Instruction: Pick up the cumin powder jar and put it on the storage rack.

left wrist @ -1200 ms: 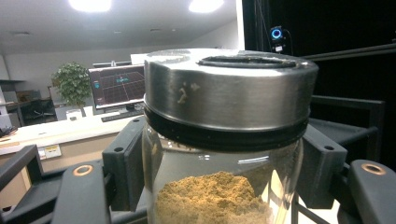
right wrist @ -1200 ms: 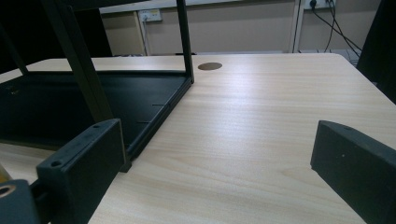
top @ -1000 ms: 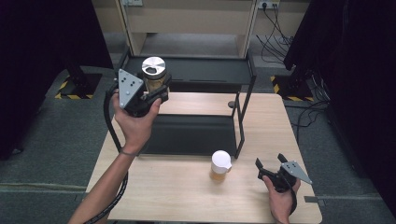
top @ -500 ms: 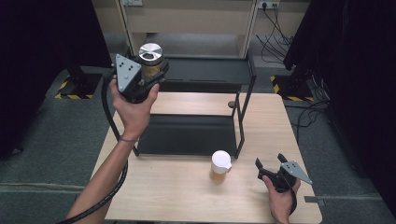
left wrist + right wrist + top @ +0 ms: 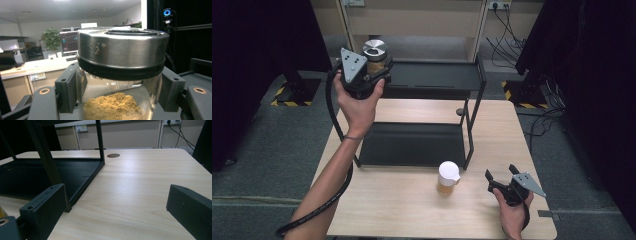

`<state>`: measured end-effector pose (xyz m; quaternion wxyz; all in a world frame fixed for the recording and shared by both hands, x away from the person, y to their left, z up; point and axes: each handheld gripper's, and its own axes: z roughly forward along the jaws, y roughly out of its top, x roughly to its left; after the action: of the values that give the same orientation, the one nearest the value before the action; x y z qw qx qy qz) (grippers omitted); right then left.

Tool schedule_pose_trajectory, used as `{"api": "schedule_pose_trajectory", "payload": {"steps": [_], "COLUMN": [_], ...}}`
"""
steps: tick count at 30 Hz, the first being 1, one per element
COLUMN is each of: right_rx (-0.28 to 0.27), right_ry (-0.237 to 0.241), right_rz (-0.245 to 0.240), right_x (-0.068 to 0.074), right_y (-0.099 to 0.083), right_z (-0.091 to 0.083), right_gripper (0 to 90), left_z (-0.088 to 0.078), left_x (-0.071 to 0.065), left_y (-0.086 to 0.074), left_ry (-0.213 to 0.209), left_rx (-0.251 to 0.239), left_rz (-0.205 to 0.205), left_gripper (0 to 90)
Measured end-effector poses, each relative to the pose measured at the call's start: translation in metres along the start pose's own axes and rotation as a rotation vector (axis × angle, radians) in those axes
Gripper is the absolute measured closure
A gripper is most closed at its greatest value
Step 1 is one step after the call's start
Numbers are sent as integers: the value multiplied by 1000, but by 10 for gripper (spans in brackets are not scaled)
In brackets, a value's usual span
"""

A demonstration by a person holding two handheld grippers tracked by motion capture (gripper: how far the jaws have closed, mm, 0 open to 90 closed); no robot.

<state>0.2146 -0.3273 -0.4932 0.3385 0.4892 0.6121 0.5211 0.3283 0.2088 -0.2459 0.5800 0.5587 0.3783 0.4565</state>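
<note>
A glass jar (image 5: 374,59) with a steel lid and brown powder inside is held up at the left end of the black rack's top shelf (image 5: 437,75). My left gripper (image 5: 371,74) is shut on it. In the left gripper view the jar (image 5: 120,75) fills the gap, and both pads (image 5: 68,85) press on its glass. A second small jar with a white lid (image 5: 448,176) stands on the wooden table (image 5: 412,210) in front of the rack. My right gripper (image 5: 502,181) rests low at the table's right front, open, with nothing between its fingers (image 5: 45,207).
The black two-level rack has a lower tray (image 5: 414,145) on the table and thin upright posts (image 5: 471,130) at its right side. A pale cabinet (image 5: 412,25) stands behind the table. Cables (image 5: 507,25) lie on the floor at the back right.
My left hand has carried the steel-lidded jar up and away from me, toward the rack's top shelf. The right gripper and the white-lidded jar have stayed put.
</note>
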Motion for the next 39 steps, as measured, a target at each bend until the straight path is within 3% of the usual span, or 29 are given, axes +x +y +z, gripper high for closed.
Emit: {"api": "schedule_pose_trajectory", "payload": {"steps": [18, 39], "right_rx": [1, 3], "right_ry": [2, 2], "right_rz": [0, -2], "right_x": [0, 0], "right_y": [0, 0], "right_z": [0, 0], "right_gripper": [31, 31], "left_z": [30, 37], "left_x": [0, 6], "left_y": [3, 0], "left_ry": [47, 63], "left_rx": [73, 98], "left_rz": [-16, -59], "left_gripper": [308, 308]}}
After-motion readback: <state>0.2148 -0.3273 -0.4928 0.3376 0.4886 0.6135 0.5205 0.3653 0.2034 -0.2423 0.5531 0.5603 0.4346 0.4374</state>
